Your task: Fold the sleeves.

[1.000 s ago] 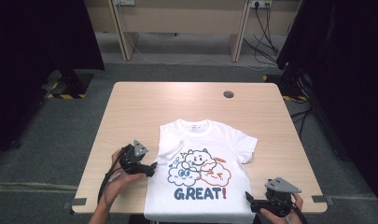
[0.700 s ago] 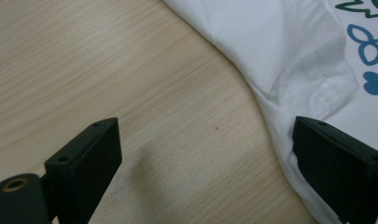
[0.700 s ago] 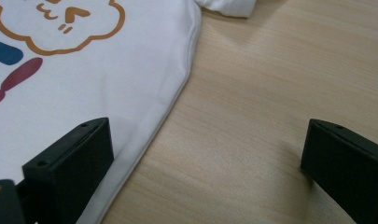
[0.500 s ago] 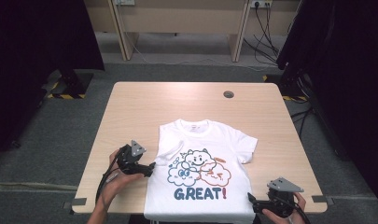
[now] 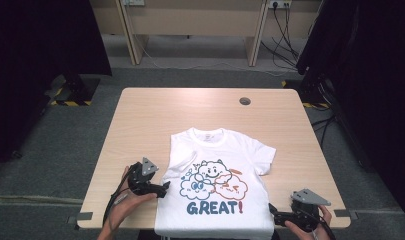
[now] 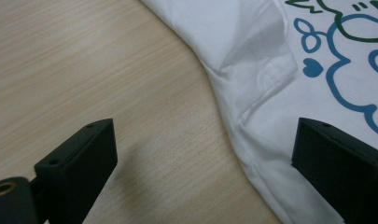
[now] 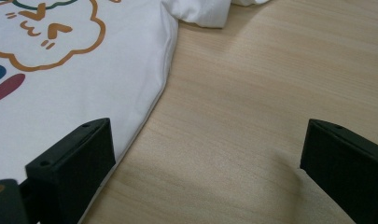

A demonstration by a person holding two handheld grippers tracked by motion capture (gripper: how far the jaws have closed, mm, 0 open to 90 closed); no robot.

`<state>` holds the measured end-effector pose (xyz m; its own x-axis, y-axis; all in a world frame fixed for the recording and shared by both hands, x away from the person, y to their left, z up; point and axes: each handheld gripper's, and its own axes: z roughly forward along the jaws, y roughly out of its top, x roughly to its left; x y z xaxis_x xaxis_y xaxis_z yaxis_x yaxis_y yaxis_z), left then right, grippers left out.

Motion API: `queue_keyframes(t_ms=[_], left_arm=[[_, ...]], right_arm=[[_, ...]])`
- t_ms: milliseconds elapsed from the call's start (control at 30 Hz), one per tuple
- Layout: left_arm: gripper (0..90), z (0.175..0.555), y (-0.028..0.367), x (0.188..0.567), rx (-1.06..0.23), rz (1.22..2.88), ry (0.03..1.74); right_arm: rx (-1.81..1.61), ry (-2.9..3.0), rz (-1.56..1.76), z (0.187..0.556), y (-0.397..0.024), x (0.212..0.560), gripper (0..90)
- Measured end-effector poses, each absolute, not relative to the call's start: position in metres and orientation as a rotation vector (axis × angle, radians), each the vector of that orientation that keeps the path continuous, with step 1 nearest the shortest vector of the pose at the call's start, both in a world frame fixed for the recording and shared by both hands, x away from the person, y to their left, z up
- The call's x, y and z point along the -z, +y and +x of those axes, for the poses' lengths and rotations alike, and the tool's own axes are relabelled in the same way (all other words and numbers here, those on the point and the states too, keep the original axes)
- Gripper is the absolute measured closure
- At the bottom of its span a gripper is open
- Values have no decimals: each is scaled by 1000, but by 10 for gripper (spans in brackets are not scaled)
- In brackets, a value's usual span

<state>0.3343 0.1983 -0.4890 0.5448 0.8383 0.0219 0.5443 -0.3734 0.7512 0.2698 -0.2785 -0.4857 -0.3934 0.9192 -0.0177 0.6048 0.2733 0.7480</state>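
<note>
shirt [image 5: 217, 187] flat on table [image 5: 155, 115], seemingly not folded | left tongs [image 5: 165, 189] apart | right tongs [image 5: 273, 217] apart | folding still ahead

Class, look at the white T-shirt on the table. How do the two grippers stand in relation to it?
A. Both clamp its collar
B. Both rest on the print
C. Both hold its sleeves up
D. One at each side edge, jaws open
D: the left gripper and the right gripper flank the T-shirt, jaws apart, gripping nothing.

The left gripper [image 5: 165, 189] has edged slightly lower along the left side of the T-shirt [image 5: 215, 200]. The right gripper [image 5: 275, 216] has slid lower toward the table's near edge, close beside the shirt's bottom right corner.
</note>
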Motion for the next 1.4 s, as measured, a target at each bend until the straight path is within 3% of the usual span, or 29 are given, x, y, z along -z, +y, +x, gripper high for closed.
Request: queue_keyframes(t_ms=[1400], left_arm=[[47,294,203,497,-479,2069,1094]], right_arm=[[-914,2151,1373,270,-284,489,26]])
